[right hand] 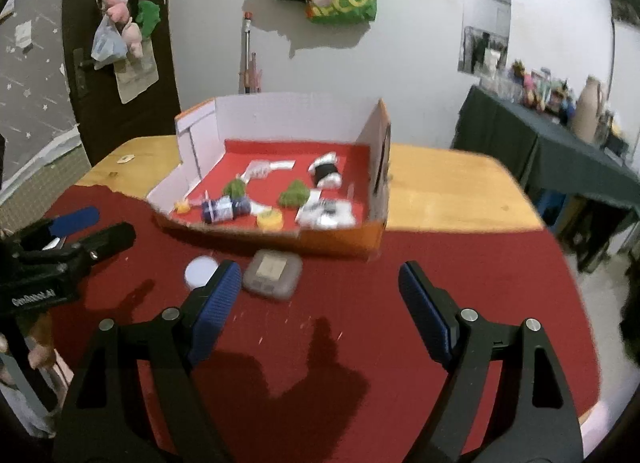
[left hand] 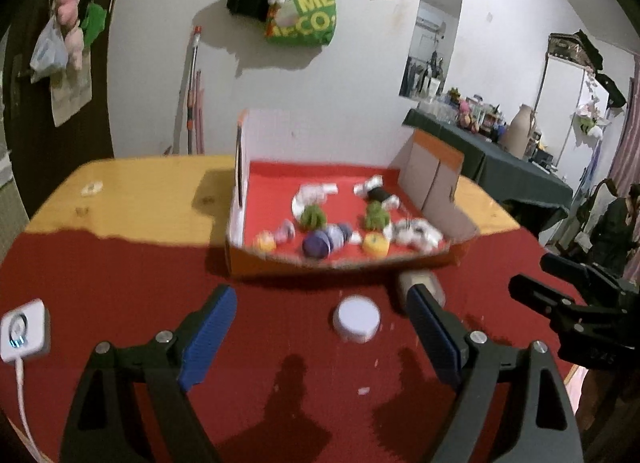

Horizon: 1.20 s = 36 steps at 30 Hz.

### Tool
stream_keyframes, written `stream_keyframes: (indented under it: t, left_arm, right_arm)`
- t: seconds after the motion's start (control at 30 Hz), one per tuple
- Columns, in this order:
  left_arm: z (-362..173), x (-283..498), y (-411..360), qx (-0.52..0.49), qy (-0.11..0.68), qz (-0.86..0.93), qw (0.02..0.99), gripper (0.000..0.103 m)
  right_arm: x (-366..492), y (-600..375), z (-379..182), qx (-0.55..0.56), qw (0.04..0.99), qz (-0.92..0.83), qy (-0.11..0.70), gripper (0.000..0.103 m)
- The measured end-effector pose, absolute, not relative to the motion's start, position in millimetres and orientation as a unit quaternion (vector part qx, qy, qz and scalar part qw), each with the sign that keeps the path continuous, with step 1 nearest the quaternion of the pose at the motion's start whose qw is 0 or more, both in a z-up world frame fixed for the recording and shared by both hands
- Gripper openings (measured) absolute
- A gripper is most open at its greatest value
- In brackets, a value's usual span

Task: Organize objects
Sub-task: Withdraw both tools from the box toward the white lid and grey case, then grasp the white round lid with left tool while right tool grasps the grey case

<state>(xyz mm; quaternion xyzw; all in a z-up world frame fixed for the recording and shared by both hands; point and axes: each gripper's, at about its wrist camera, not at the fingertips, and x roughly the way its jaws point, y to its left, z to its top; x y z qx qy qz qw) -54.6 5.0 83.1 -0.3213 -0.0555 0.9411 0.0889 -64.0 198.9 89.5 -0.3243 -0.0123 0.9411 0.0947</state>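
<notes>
Approaching: both tongs hang over the near red cloth (right hand: 360,303), aimed at two loose items in front of the box (right hand: 280,237); judged the reach before a pick, nothing yet lifted.
Left tongs (left hand: 322,309): spread wide, empty; the white cap (left hand: 356,317) lies on the cloth between the fingertips, nearer the right one, untouched.
Right tongs (right hand: 320,283): spread wide, empty; only bare cloth lies between the fingertips.
Grey case (right hand: 273,275): flat on the cloth just near of the box front, right of the cap (right hand: 201,270), beside the right tongs' left finger (right hand: 218,295).
Box contents: small toys, two green (left hand: 312,217), one blue-purple (left hand: 326,243), two yellow, and white pieces, too blurred to name.
Next move (judgement): left tongs lower and close on the cap; right tongs shift left to straddle the case; each then lifts over the low front wall.
Left view only: white charger (left hand: 24,329) with cable at the near left edge; the case largely hidden behind a finger.
Right view only: the case whole, and bare wooden surface (right hand: 460,191) right of the box.
</notes>
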Motion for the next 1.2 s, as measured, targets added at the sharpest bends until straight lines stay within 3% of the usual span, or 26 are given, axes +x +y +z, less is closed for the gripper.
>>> stream_keyframes:
  t: [0.33, 1.2]
  left_arm:
    - [39, -59, 13, -0.379, -0.059, 0.919, 0.091, 0.088]
    - [22, -102, 31, -0.424, 0.025, 0.899, 0.105, 0.088]
  right_arm:
    - [-67, 211, 53, -0.360, 0.099, 0.927, 0.015, 0.081]
    - [-102, 215, 41, -0.389, 0.081, 0.917, 0.026, 0.081]
